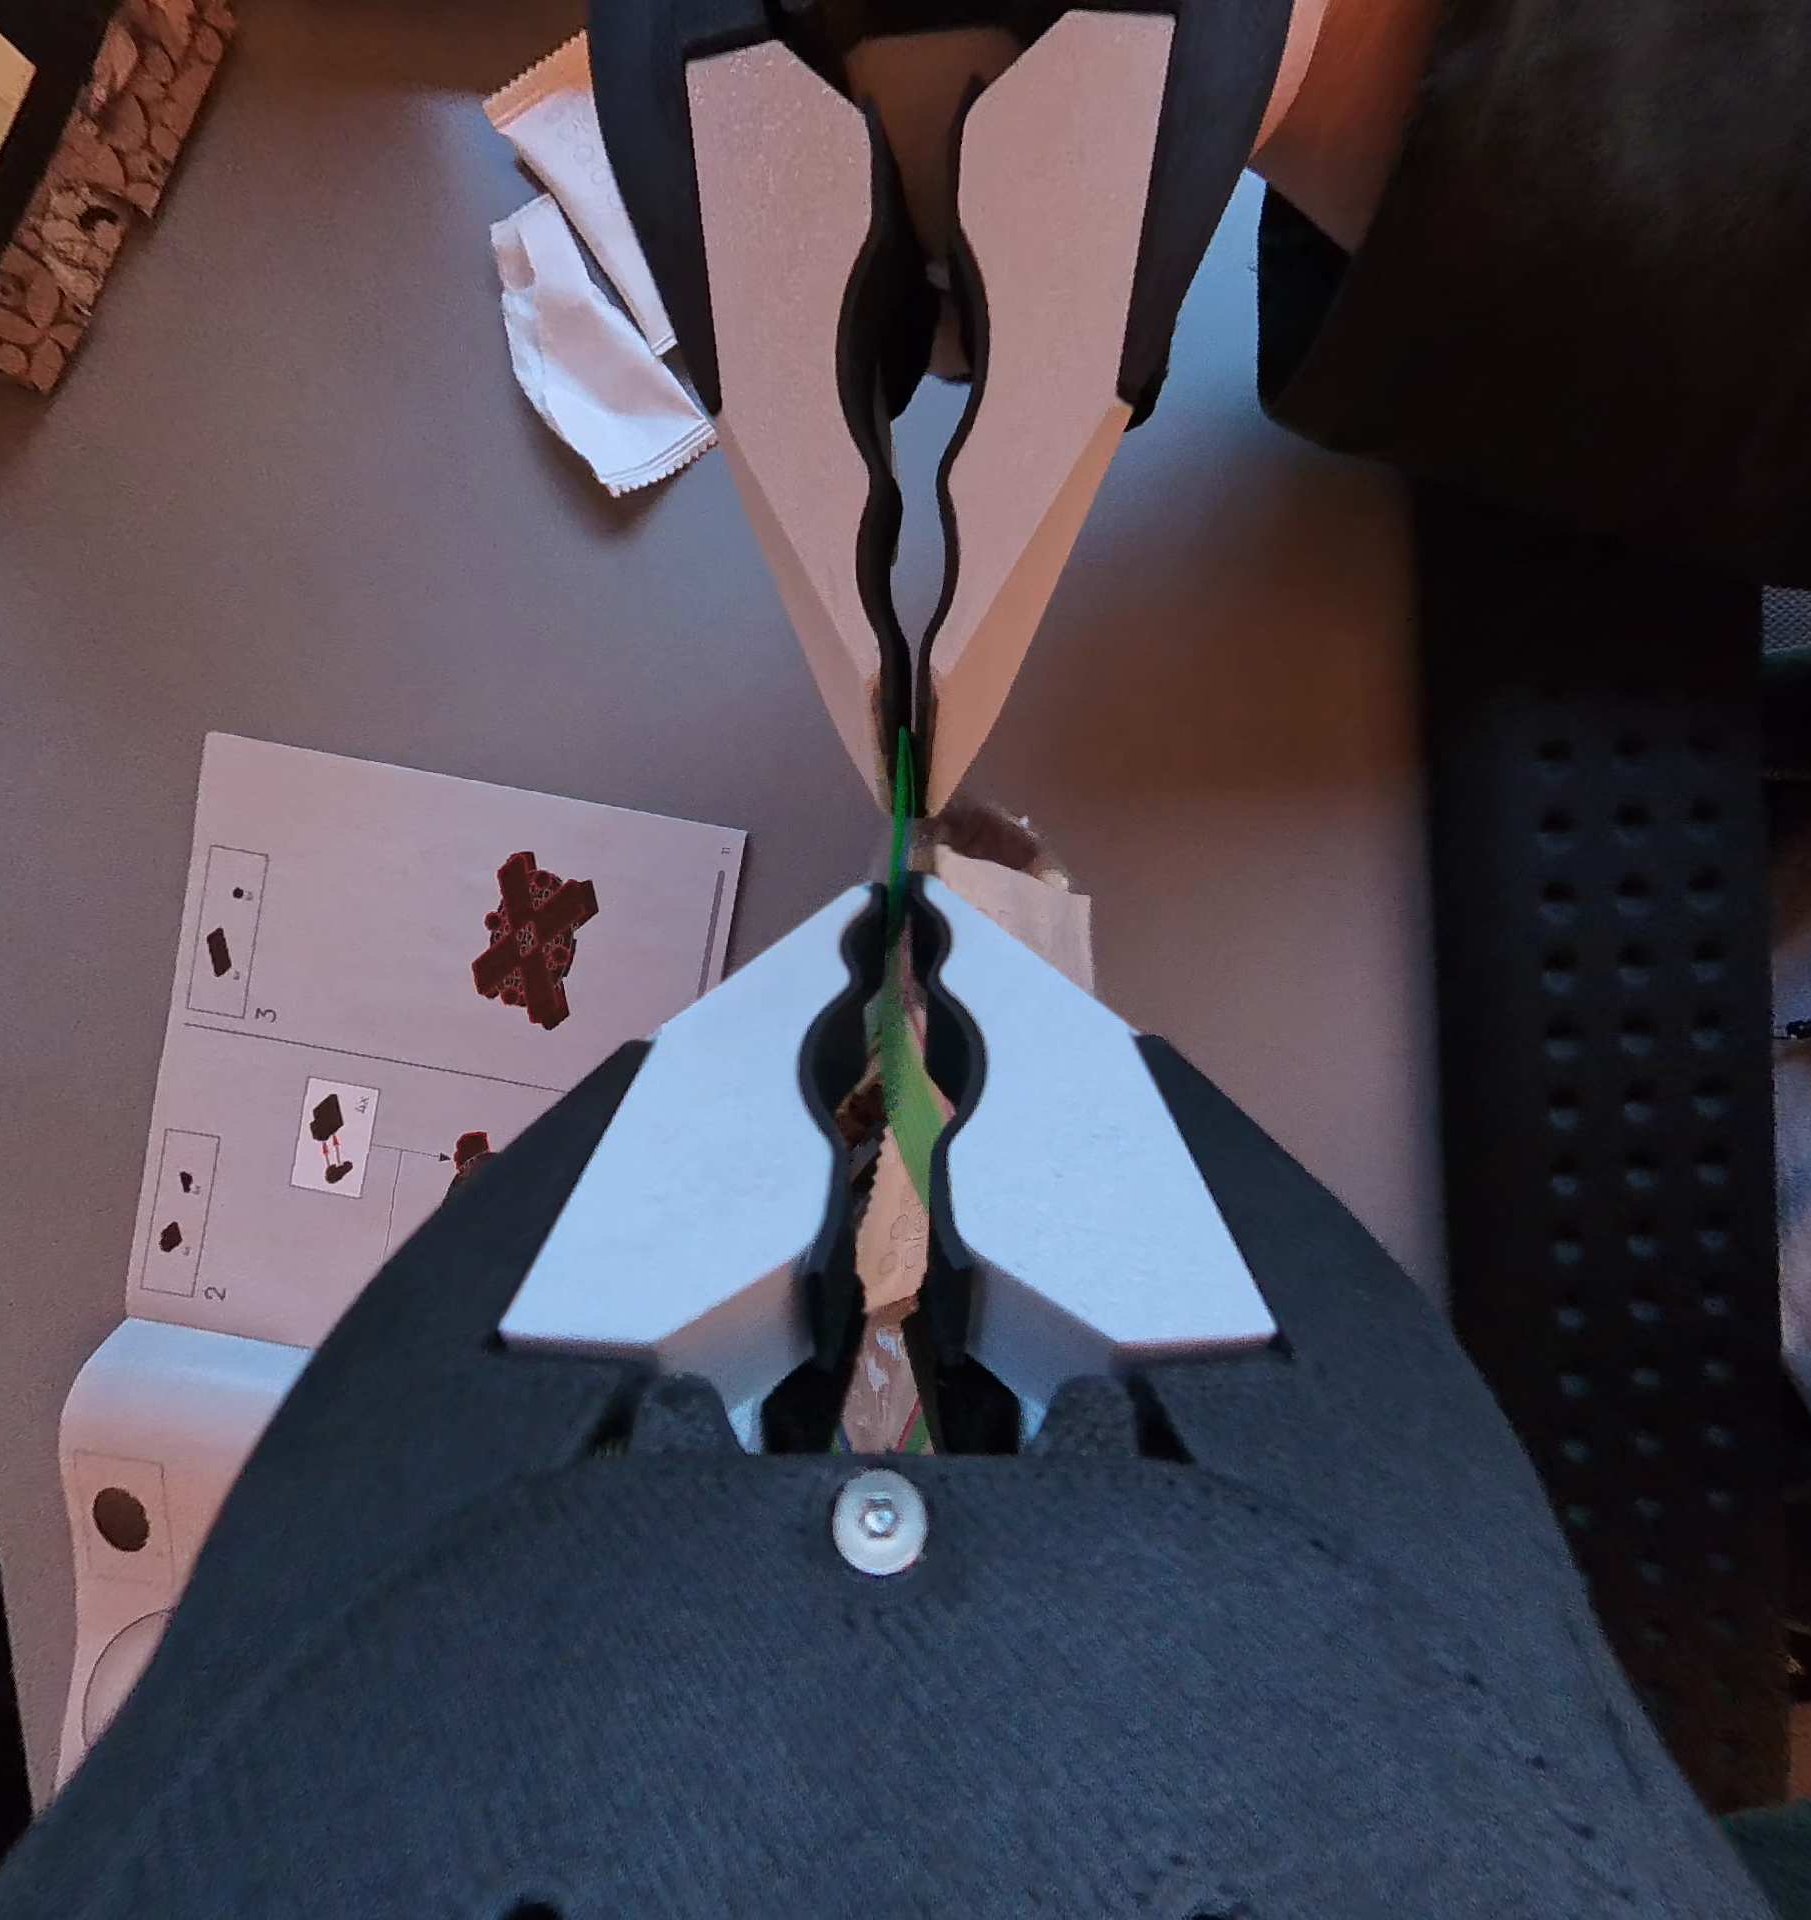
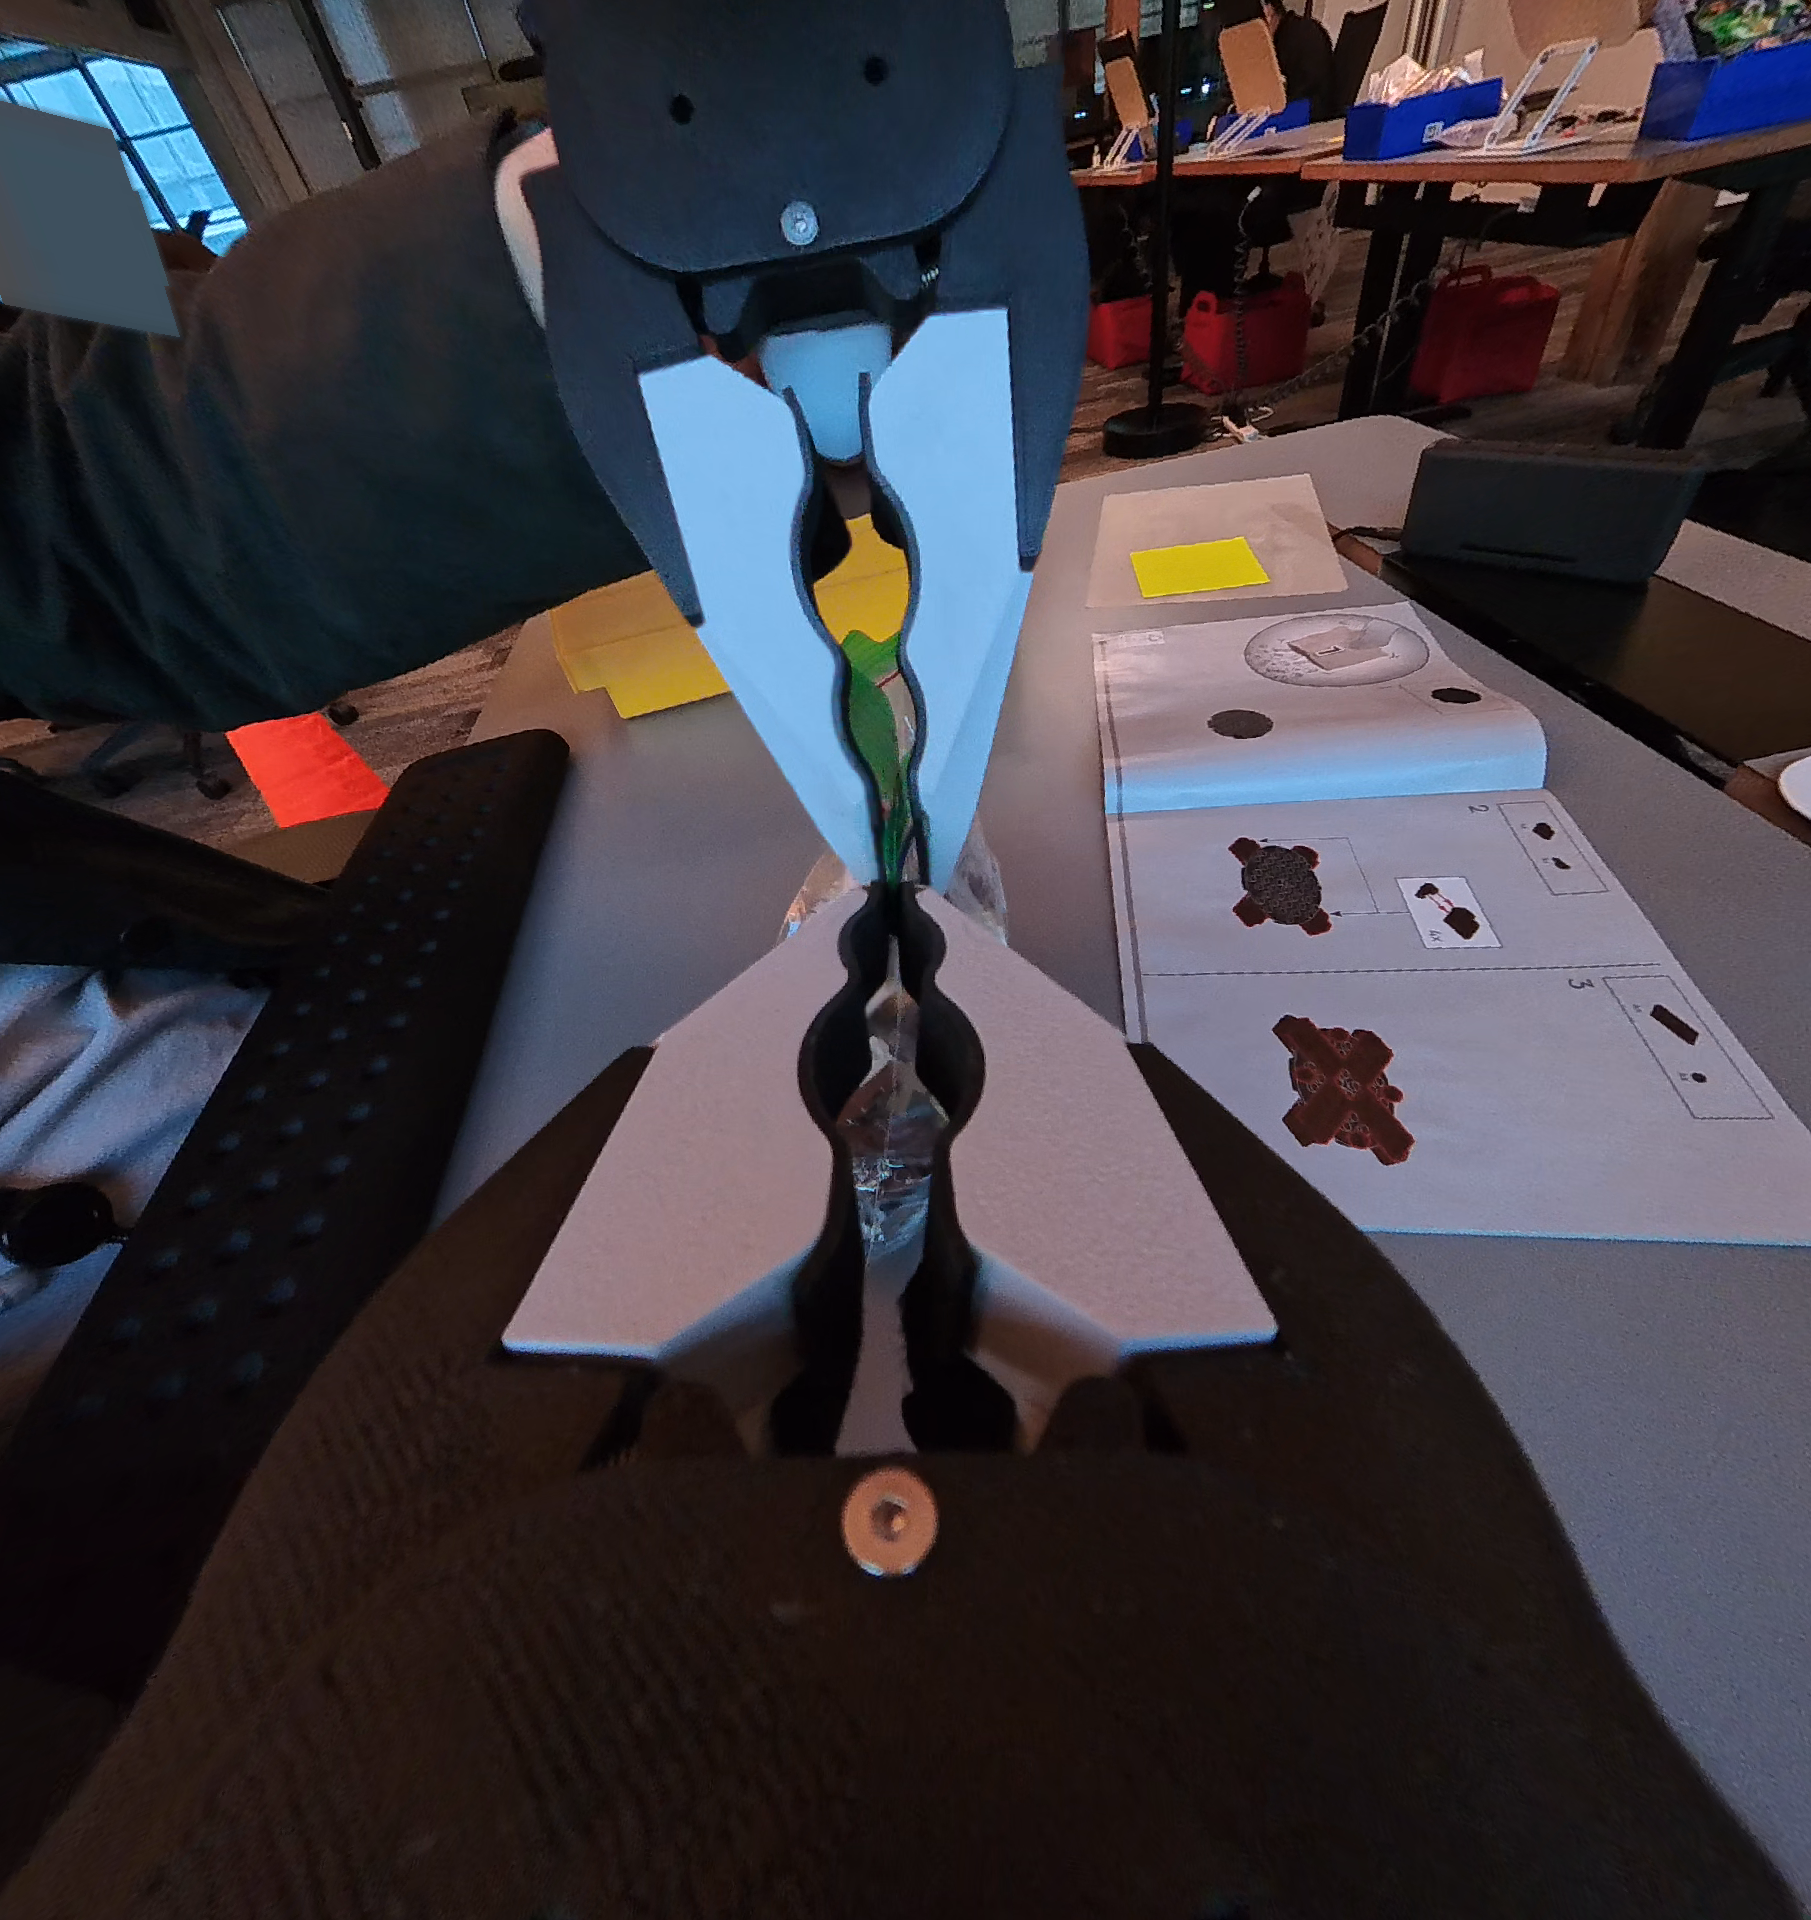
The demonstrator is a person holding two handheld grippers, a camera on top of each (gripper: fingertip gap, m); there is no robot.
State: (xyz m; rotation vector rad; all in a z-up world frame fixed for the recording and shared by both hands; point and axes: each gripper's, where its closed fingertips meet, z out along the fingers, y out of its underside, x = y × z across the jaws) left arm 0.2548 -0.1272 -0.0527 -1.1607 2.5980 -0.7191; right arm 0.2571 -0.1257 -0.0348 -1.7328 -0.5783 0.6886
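Packaging (image 1: 896, 1049), a small bag with a green strip and crinkly clear film, hangs pinched between both grippers above the grey table (image 1: 257, 582). The left gripper (image 1: 893, 894) is clenched on its near end, the bag running back between the wavy black pads. The right gripper (image 1: 906, 769) meets it tip to tip from the far side, jaws closed on the same bag's green edge (the film's contents are too crumpled to make out). In the right wrist view the bag (image 2: 896, 1132) shows as clear film inside the right gripper (image 2: 893, 904), and green inside the left gripper (image 2: 896, 862) opposite.

Beside the bag lies an open instruction booklet (image 1: 444, 966) with brick-model diagrams. Beyond the bag from the left gripper's side sit torn white wrappers (image 1: 589, 353). A black perforated chair (image 1: 1607, 1039) stands on the bag's other side, off the table edge. Past the booklet lies a yellow square (image 2: 1199, 566) on a white sheet.
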